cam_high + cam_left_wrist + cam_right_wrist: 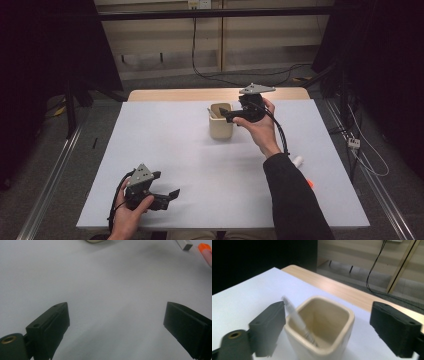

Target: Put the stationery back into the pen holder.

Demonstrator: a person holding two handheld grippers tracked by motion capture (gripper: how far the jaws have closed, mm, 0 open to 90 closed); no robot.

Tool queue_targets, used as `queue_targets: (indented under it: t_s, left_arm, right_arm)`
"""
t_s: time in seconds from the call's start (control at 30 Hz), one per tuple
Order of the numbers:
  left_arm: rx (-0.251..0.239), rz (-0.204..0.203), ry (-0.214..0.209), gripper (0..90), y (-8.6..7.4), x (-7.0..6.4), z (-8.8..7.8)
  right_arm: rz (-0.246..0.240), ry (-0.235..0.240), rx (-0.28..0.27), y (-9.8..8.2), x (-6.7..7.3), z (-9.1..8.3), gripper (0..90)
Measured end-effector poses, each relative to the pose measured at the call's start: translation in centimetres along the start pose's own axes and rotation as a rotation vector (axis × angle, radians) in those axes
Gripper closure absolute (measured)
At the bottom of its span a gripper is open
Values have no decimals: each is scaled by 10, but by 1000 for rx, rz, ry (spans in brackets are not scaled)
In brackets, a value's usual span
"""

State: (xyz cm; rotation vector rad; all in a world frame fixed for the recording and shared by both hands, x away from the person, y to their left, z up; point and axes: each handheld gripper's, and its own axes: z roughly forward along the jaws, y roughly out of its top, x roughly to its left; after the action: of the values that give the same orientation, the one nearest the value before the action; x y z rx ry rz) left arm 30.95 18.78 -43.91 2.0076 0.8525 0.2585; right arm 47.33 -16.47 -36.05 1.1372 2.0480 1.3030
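1. The cream pen holder [221, 121], a squarish cup, stands upright on the far middle of the white table [200, 165]; a white pen [295, 317] leans inside it against the near-left wall, its top above the rim.
2. The right gripper [229, 114] hovers just beside and above the holder's rim. In the right gripper view its jaws stand wide, one on each side of the cup, with nothing pressed between the pads; the pen looks already dropped in.
3. The left gripper [167, 196] rests low at the near left corner of the table, well apart from the holder, jaws wide and empty over bare tabletop.
4. Judging by this, one pen is stowed and more work remains: a white marker [298, 161] and an orange-capped pen [206, 251] lie near the right edge, beside the person's right sleeve, not yet collected.
5. The table is a matt white sheet over a pale wooden top [210, 93], whose far strip shows uncovered.
6. Beyond it lie grey carpet, a light wall with black cables [200, 65] hanging down, and dark curtains on both sides.
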Motion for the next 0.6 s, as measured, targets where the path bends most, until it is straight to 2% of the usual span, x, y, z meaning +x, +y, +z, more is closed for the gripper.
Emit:
queue_targets:
  t_s: [0.2, 0.3, 0.5, 0.6]
  left_arm:
    - [0, -9, 0, 64, 0, 0, 0]
    - [0, -3, -4, 64, 0, 0, 0]
    - [3, 0, 1, 64, 0, 0, 1]
    - [3, -3, 1, 64, 0, -1, 1]
  right_arm:
    - [7, 16, 41, -10, -3, -18, 103]
    - [-6, 21, 92, -15, -5, -29, 107]
    - [7, 17, 105, -26, -14, -53, 86]
    - [30, 23, 113, -33, -16, -63, 88]
